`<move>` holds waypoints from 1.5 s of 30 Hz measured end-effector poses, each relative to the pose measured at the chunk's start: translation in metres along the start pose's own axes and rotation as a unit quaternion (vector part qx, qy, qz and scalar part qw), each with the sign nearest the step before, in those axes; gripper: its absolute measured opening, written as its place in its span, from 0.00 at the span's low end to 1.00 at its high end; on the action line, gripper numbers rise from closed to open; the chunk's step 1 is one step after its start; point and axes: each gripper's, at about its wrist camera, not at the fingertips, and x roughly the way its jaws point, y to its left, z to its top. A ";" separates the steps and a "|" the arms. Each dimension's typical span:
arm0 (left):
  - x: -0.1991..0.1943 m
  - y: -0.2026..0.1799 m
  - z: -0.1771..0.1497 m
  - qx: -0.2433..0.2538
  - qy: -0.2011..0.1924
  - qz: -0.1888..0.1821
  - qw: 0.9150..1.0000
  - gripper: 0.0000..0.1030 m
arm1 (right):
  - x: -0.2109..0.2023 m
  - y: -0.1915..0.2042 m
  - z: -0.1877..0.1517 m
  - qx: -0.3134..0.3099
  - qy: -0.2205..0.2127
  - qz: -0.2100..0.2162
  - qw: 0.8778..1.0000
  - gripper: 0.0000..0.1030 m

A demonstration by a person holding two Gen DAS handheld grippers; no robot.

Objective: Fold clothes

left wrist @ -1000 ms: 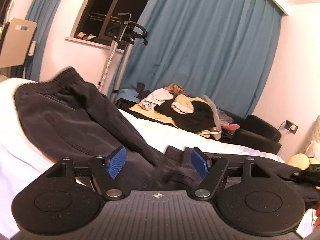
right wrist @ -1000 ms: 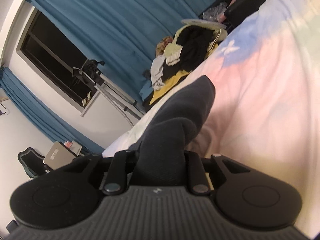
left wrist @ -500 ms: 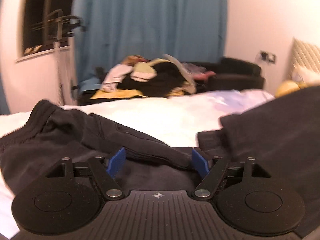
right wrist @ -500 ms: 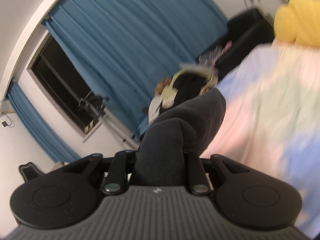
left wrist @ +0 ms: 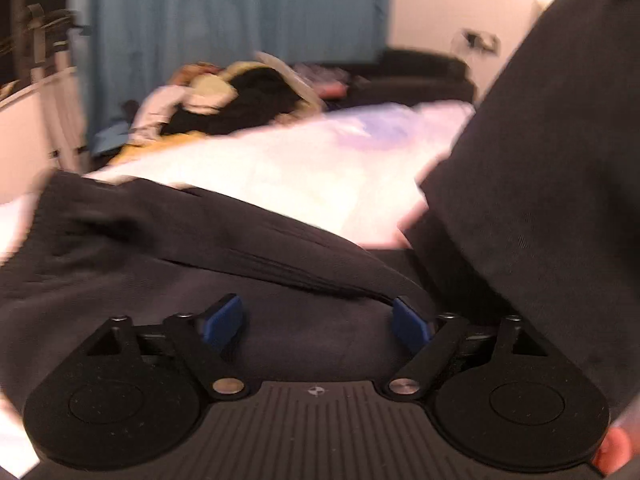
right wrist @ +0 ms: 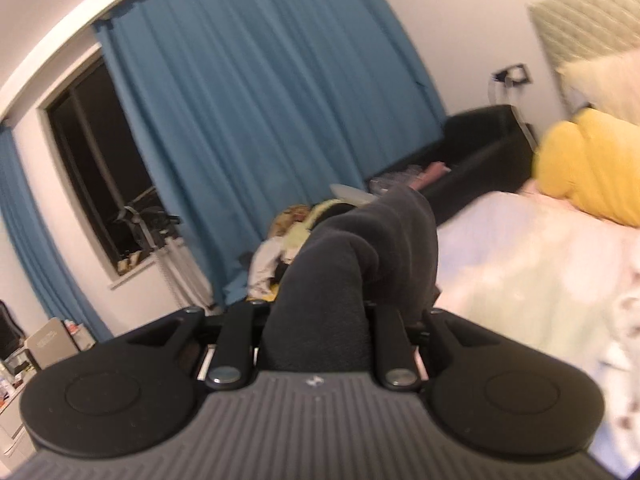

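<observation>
Trousers (left wrist: 224, 280), dark grey, lie spread across the bed (left wrist: 320, 168) in the left wrist view, with a raised fold running diagonally from the upper left down toward the right pad. The left gripper (left wrist: 318, 322) sits low over this cloth with its blue pads (left wrist: 222, 322) far apart and its jaws opening; the fabric lies beneath and between them, but neither pad presses on it. A second sweep of the same dark cloth (left wrist: 552, 200) hangs down the right side of that view, lifted off the bed.

The right wrist view shows what the left cannot: the right gripper (right wrist: 316, 320) is clamped on a thick bunch of the trousers (right wrist: 360, 256), which rises between its narrow fingers (right wrist: 236, 332) and blocks their tips. It also takes in a yellow cushion (right wrist: 584, 168) at the head of the bed, a pale pillow (right wrist: 600, 80), a wall socket (right wrist: 514, 76) and a dark window (right wrist: 104, 168).

Both views share the blue curtain (left wrist: 224, 40), a black sofa (right wrist: 480, 148) and a heap of mixed clothes (left wrist: 224, 100) beyond the bed. Only the left view catches a fingertip (left wrist: 612, 452) at its lower right corner.

A small emblem is moulded on each gripper body, too small to read. A box (right wrist: 48, 344) at the far left of the right view carries print that is illegible.
</observation>
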 end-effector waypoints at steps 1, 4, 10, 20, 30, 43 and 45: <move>-0.017 0.015 0.004 -0.021 -0.012 0.002 1.000 0.90 | 0.010 0.017 -0.003 -0.006 0.000 0.007 1.000 0.22; -0.069 0.075 0.016 -0.095 -0.051 0.013 0.994 0.90 | 0.041 0.073 -0.017 -0.037 0.003 0.027 0.999 0.23; -0.138 0.172 0.011 -0.186 -0.132 0.075 0.971 0.90 | 0.116 0.188 -0.089 -0.116 0.038 0.065 0.990 0.23; -0.134 0.282 -0.026 -0.310 -0.176 0.088 0.930 0.90 | 0.236 0.290 -0.268 -0.271 0.144 0.066 0.949 0.27; -0.142 0.297 -0.037 -0.361 -0.207 0.027 0.909 0.90 | 0.207 0.277 -0.257 -0.322 0.114 0.176 0.923 0.67; -0.124 0.221 -0.026 -0.355 -0.144 -0.098 0.918 0.87 | 0.121 0.129 -0.159 -0.259 0.195 0.196 0.925 0.80; -0.116 0.212 -0.027 -0.360 -0.130 -0.108 0.918 0.85 | 0.120 0.107 -0.158 -0.203 0.209 0.202 0.935 0.79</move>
